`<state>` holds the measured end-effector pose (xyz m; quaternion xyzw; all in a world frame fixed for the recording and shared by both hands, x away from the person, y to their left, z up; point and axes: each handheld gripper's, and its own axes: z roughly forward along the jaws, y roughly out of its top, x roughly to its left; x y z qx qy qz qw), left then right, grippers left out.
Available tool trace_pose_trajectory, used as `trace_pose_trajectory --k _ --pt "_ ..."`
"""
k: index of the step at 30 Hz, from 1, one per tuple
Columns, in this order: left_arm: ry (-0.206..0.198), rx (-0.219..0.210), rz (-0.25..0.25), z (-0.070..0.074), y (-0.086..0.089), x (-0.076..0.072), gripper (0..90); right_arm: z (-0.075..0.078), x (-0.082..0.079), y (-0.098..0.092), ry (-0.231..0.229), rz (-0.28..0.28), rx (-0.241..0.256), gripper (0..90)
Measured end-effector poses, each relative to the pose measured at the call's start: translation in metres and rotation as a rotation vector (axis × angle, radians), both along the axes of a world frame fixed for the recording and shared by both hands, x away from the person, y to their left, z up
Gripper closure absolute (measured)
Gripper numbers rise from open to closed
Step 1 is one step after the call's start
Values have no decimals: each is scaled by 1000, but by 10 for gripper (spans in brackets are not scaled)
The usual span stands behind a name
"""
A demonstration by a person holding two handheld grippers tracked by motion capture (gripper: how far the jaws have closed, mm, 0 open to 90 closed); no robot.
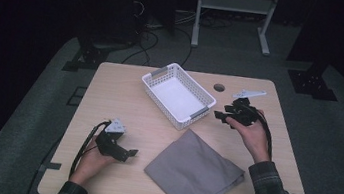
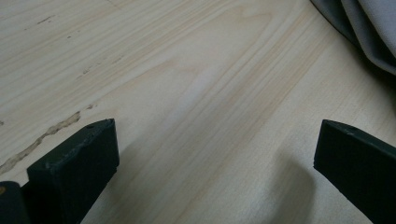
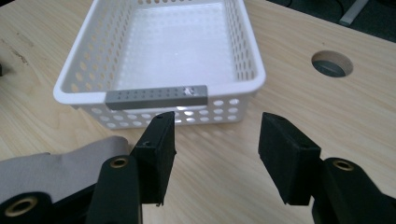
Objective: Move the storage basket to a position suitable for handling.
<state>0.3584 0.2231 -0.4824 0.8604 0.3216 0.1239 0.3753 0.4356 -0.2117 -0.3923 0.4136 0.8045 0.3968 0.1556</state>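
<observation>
A folded grey cloth (image 1: 194, 171) lies on the wooden table (image 1: 109, 99) near the front, right of centre. A white perforated basket (image 1: 178, 95) with grey handles stands empty at the back centre. My left gripper (image 1: 128, 155) rests low at the front left, open, jaws aimed at the cloth's left edge (image 2: 364, 28) with bare wood between them. My right gripper (image 1: 219, 117) hovers just right of the basket, open, jaws empty and pointing at the basket's near grey handle (image 3: 156, 96). A corner of the cloth (image 3: 60, 163) shows beside its left jaw.
A round cable hole (image 1: 219, 87) sits in the table behind the right gripper. Dark floor, cables and a white metal stand (image 1: 235, 4) lie beyond the table's far edge. Bare wood stretches between the left gripper and the basket.
</observation>
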Motion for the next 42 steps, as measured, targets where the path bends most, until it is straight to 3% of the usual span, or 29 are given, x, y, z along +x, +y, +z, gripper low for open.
trace_pose_trajectory --k 5,16,26,36,42 --pt "-23 46 6 -1 0 -1 0 4 4 20 -4 43 -16 483" --pt "-26 42 10 -1 0 -1 0 8 7 67 -15 131 -12 479" --pt "-25 45 9 -1 0 -1 0 4 12 109 14 205 -24 505" --pt "-24 43 9 -1 0 -1 0 -10 18 137 52 259 -28 613" --pt "-25 44 9 -1 0 -1 0 -17 21 145 68 260 -41 695"
